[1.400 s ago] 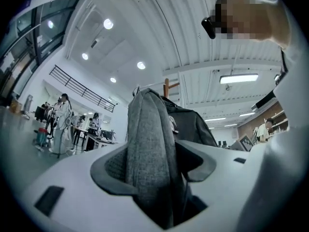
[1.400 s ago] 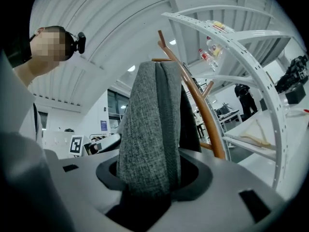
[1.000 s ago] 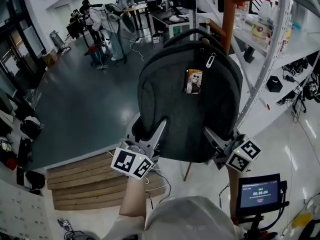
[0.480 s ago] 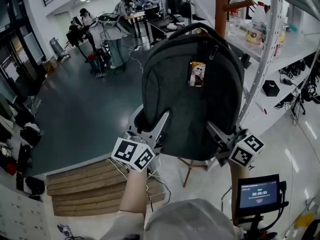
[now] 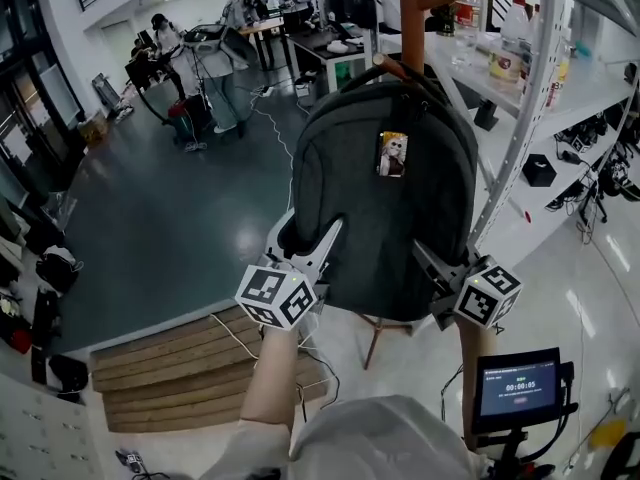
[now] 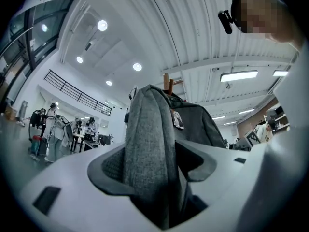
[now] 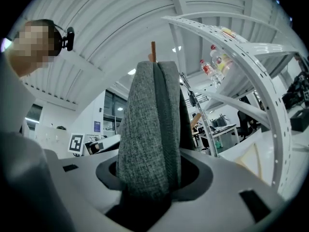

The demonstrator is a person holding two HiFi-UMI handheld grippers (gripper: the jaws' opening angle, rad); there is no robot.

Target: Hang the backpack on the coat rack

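Observation:
A dark grey backpack [image 5: 385, 208] with a small picture tag on its front is held up in front of the wooden coat rack [image 5: 411, 13]. Its top handle loops over a slanted wooden peg [image 5: 392, 66] of the rack. My left gripper [image 5: 318, 253] is shut on the lower left edge of the backpack [image 6: 149, 149], grey fabric filling its jaws. My right gripper [image 5: 432, 268] is shut on the lower right edge of the backpack [image 7: 149, 139]. The rack's pole top [image 7: 153, 50] shows just above the bag in the right gripper view.
A white metal shelving unit [image 5: 530, 78] with bottles stands right of the rack. The rack's wooden legs [image 5: 375, 338] stand below the bag. Wooden steps [image 5: 180, 368] lie at lower left. A small screen [image 5: 517, 383] is at lower right. People work at desks [image 5: 250, 28] far behind.
The backpack has come closer to the rack's pole and its top handle now sits over the peg. Both grippers moved with it and keep their hold.

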